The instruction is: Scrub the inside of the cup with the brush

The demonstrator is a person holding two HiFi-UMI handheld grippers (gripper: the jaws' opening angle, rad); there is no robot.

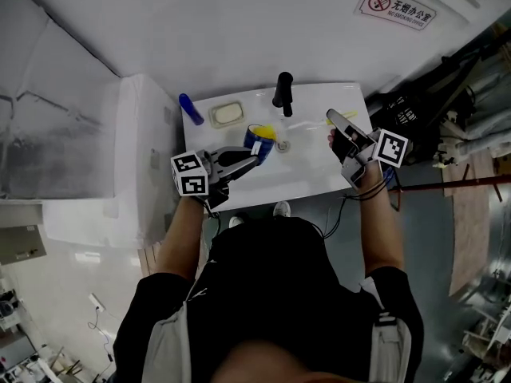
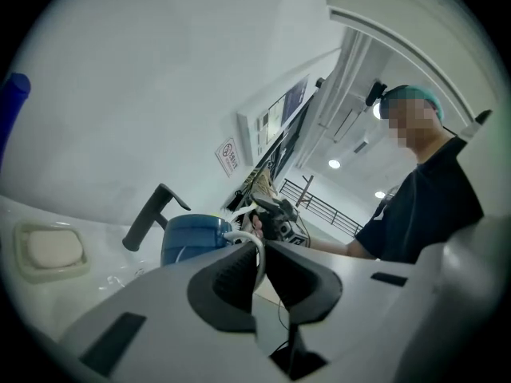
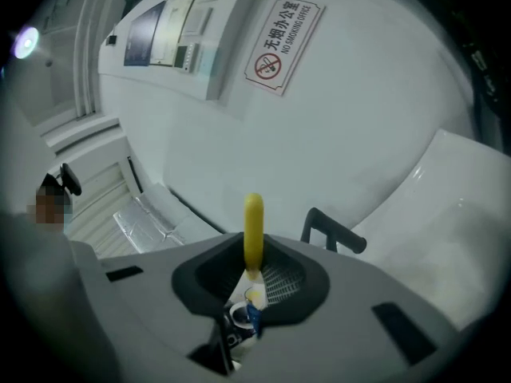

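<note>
**White sink, cup in hand, brush not yet in it**

White sink [image 1: 319,178] set against a white wall carries the work; the blue cup [image 1: 257,140] is over the basin, near the black tap [image 1: 283,92], with the left gripper [image 1: 251,159] pinched tight on its thin white handle [image 2: 254,254]; the right gripper [image 1: 337,120], off to the side and well apart from the cup, is clamped on the yellow stem of the brush [image 3: 253,226]. The cup looks stiff and light, and probably slick when wet, so the handle is the sound hold; it is a slim loop, though, and scrubbing may twist it in the pads. The brush stem seems rigid. A soap dish [image 1: 226,114] sits at the basin's back left; a no-smoking sign [image 1: 395,8] hangs on the wall; grey floor and clutter lie to the right.
</note>
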